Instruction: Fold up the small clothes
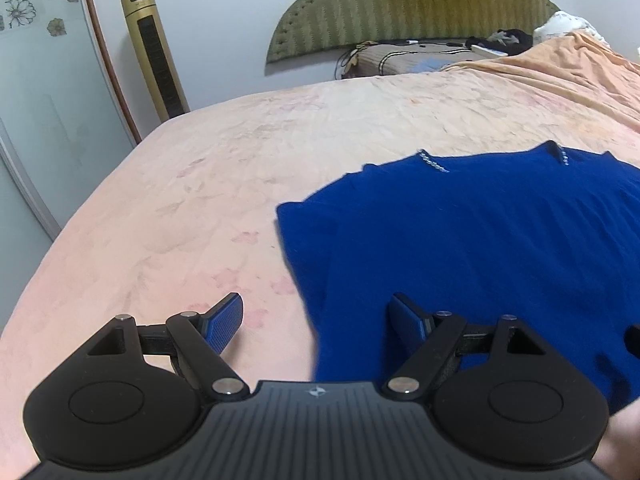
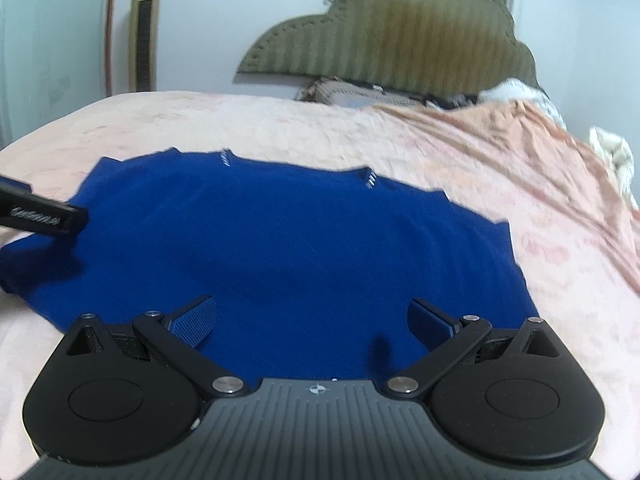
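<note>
Nearest my left-wrist lens, the left gripper [image 1: 314, 322] stands with its jaws wide and nothing between the pads; its left finger sits over bare bedding, its right finger over the edge of the cloth. Low in the right-wrist view, the right gripper [image 2: 312, 322] is spread just as wide and holds nothing, both fingers over blue fabric.

I see the blue garment [image 2: 280, 248] lying flat and spread out on the bed [image 1: 180, 200], filling the middle of the right-wrist view and the right half of the left-wrist view. Its neckline, trimmed with small pale stitches or beads, points toward the top of the frame, and a short sleeve pokes out at the left side of the left-wrist view. At the left edge of the right-wrist view, part of the left gripper hangs over the garment's left shoulder.

Beyond the pink floral bed cover, a rumpled orange blanket [image 1: 560, 76] lies at upper right. Behind it an olive padded headboard [image 2: 400, 32] stands against the wall, and a gold tower fan [image 1: 154, 52] stands at upper left.
</note>
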Available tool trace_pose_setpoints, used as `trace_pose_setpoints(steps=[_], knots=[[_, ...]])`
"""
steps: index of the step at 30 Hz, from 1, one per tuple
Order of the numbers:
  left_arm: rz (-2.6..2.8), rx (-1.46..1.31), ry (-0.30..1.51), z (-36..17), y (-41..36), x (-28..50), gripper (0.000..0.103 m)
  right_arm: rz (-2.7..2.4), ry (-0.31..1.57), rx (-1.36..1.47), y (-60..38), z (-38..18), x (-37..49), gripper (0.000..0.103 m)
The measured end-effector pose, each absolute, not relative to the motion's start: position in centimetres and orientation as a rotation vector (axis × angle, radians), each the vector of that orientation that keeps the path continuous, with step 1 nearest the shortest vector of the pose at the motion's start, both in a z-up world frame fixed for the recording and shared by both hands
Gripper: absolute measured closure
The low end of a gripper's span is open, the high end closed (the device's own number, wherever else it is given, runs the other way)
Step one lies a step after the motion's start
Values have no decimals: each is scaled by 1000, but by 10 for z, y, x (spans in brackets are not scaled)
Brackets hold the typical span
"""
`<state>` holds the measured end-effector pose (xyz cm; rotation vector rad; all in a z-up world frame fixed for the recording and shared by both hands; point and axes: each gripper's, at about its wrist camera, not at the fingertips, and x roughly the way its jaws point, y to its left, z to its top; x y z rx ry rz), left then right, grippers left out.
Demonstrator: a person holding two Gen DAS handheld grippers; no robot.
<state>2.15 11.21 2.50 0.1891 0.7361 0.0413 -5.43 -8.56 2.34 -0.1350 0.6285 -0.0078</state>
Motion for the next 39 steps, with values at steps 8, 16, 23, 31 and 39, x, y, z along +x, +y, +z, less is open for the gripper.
trace_pose_setpoints(steps=[8, 16, 23, 31, 39], knots=[[54, 178, 753, 25, 128, 36, 22, 42, 567, -254, -50, 36, -62, 1], [21, 146, 767, 25, 142, 45, 22, 78, 538, -351, -21, 40, -69, 1], [-71, -47, 857, 27, 193, 81, 22, 156, 538, -384, 4, 36, -81, 1], [-354, -472, 988, 5, 238, 127, 17, 235, 516, -627, 58, 12, -94, 3], [-522, -594, 985, -13, 215, 166, 15, 197, 402, -850, 103, -10, -80, 3]])
